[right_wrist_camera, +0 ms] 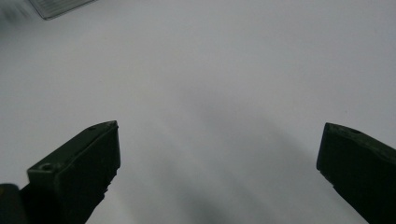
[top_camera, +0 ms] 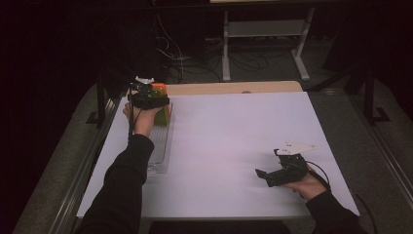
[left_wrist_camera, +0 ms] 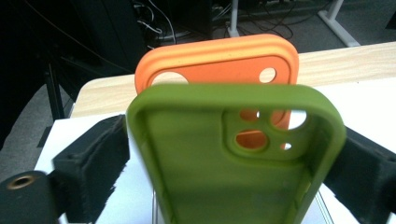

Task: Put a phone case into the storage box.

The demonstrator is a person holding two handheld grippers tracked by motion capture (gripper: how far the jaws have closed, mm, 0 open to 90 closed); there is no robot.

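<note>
Seating the green case [left_wrist_camera: 233,163] just before the orange case [left_wrist_camera: 219,60], we hold it upright between the left claw's [left_wrist_camera: 233,161] spread jaws; right claw [right_wrist_camera: 219,154] spread, empty.

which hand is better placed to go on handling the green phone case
Left. The left hand-held gripper already has the green phone case between its jaws, at the clear tray. The right hand-held gripper sits open, far across the table.
</note>
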